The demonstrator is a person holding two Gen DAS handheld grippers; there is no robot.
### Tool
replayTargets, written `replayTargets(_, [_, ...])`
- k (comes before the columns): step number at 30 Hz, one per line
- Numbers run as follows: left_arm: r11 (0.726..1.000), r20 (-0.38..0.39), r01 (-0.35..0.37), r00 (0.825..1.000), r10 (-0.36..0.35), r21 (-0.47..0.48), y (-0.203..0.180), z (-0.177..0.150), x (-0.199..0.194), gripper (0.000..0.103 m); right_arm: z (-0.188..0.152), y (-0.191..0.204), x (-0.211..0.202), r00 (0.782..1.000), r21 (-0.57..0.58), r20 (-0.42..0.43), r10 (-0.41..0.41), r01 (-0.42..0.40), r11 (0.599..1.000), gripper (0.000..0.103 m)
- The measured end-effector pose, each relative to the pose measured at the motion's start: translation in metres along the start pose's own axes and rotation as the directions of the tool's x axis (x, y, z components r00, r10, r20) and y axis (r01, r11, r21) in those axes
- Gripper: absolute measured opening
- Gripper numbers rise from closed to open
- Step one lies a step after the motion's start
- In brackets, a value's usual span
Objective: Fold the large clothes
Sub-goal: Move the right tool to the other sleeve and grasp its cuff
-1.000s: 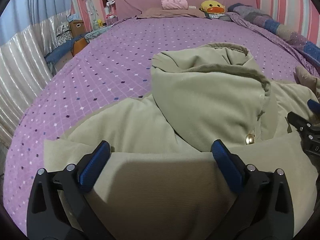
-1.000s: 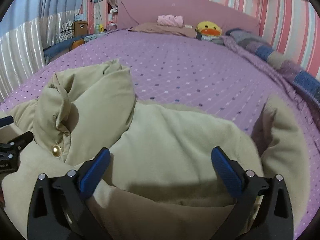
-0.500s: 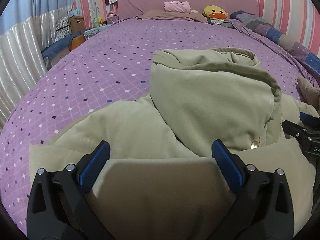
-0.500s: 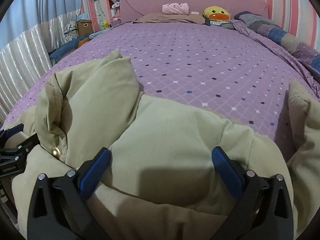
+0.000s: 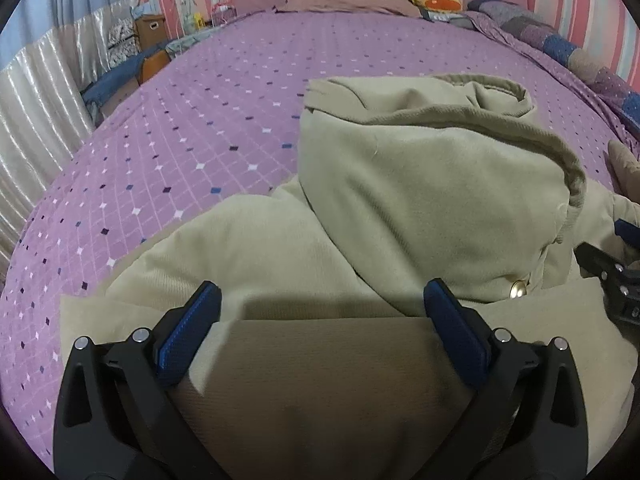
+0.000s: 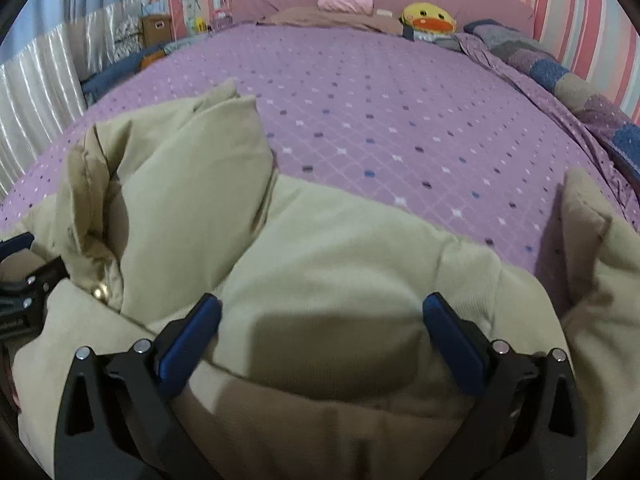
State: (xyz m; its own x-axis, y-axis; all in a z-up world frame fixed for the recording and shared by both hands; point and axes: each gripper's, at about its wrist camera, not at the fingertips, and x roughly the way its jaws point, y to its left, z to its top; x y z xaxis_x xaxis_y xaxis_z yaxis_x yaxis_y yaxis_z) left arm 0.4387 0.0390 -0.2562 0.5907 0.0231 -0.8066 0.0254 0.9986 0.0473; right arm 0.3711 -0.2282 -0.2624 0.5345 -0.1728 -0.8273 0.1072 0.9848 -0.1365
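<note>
half the coat [image 5: 420, 200] out of frame

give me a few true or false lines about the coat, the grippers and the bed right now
1. The coat is beige. True.
2. The left gripper is shut. False: its jaws stand wide open over the cloth.
3. A yellow duck toy sits at the head of the bed. True.
4. The bed cover is plain white. False: it is purple with small diamonds.
5. The right gripper is open. True.
</note>
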Motion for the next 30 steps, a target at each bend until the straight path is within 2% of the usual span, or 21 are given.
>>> replayTargets(5, [0.998, -0.053, -0.042, 0.998, 0.045, 0.042, -0.008, 0.001, -0.017, 0.1, -0.005, 0.001, -0.023, 0.998, -0.019, -0.067, -0.012, 0.011, 1.0, 0.101])
replayTargets(7, [0.996, -0.053, -0.055, 0.997, 0.059, 0.074, -0.013, 0.002, -0.03, 0.1, -0.001, -0.004, -0.046, 1.0, -0.011, -0.026, -0.009, 0.009, 1.0, 0.101])
replayTargets(8, [0.996, -0.049, -0.051, 0.997, 0.054, 0.075, -0.014, 0.002, -0.036, 0.1, 0.002, -0.009, -0.062, 1.0, -0.005, 0.024, -0.017, 0.017, 1.0, 0.101])
replayTargets(10, [0.999, -0.034, -0.014, 0.999, 0.016, 0.052, -0.014, 0.002, -0.054, 0.1, 0.006, -0.023, -0.094, 0.994, 0.005, 0.109, -0.019, 0.018, 1.0, 0.101])
replayTargets(12, [0.999, -0.024, 0.021, 0.999, -0.021, 0.025, -0.016, 0.0, -0.068, 0.1, 0.011, -0.046, -0.114, 0.989, 0.029, 0.144, -0.015, 0.011, 1.0, 0.101])
replayTargets(15, [0.999, -0.024, 0.038, 0.999, -0.037, 0.013, -0.026, -0.004, -0.075, 0.1, 0.017, -0.087, -0.123, 0.992, 0.08, 0.122, -0.043, 0.033, 0.996, 0.101])
replayTargets(19, [0.996, 0.018, -0.051, 0.999, 0.05, 0.069, -0.04, -0.02, -0.073, 0.1, 0.016, -0.162, -0.117, 0.984, 0.177, 0.083, -0.156, 0.139, 0.974, 0.101])
replayTargets(23, [0.998, 0.015, -0.03, 0.999, 0.029, 0.057, -0.043, -0.02, -0.068, 0.1, 0.006, -0.224, -0.098, 0.977, 0.256, 0.027, -0.211, 0.197, 0.946, 0.101])
replayTargets(27, [0.999, 0.035, -0.018, 0.999, 0.017, 0.029, -0.036, -0.029, -0.067, 0.1, -0.004, -0.266, -0.068, 0.977, 0.309, -0.018, -0.213, 0.208, 0.928, 0.101])
replayTargets(30, [0.998, 0.059, -0.049, 0.997, 0.046, 0.049, -0.041, -0.036, -0.066, 0.1, -0.009, -0.289, -0.041, 0.983, 0.331, -0.045, -0.18, 0.185, 0.925, 0.101])
